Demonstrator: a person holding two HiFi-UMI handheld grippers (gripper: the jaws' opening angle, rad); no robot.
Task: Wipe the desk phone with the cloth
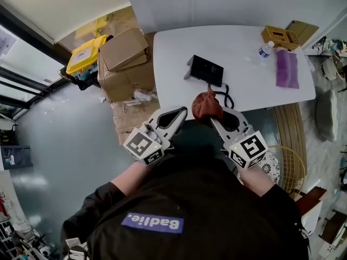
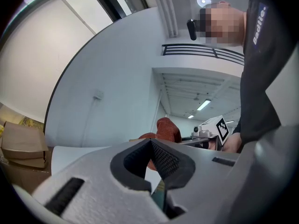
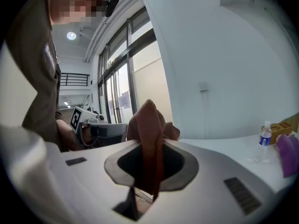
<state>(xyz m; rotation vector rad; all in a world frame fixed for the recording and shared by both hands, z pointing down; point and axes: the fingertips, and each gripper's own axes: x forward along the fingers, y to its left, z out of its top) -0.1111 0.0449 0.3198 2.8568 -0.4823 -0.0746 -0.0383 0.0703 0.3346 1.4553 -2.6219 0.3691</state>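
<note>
The black desk phone (image 1: pixel 205 69) lies on the white table (image 1: pixel 179 53), and its coiled cord (image 1: pixel 226 96) trails toward the near edge. My right gripper (image 1: pixel 213 118) is shut on a bunched reddish-brown cloth (image 1: pixel 206 106), held at the table's near edge, just short of the phone. In the right gripper view the cloth (image 3: pixel 149 134) stands up between the closed jaws of the right gripper (image 3: pixel 148 146). My left gripper (image 1: pixel 180 112) hovers beside it to the left, shut with nothing in it. In the left gripper view, the left gripper's (image 2: pixel 151 143) jaws meet, and the cloth (image 2: pixel 167 129) shows beyond them.
At the table's far right are a water bottle (image 1: pixel 264 50), a purple bag (image 1: pixel 287 68) and a yellow-brown box (image 1: pixel 280 37). Cardboard boxes (image 1: pixel 126 64) and a yellow crate (image 1: pixel 85 54) crowd the floor left of the table. A wicker chair (image 1: pixel 284 161) stands to my right.
</note>
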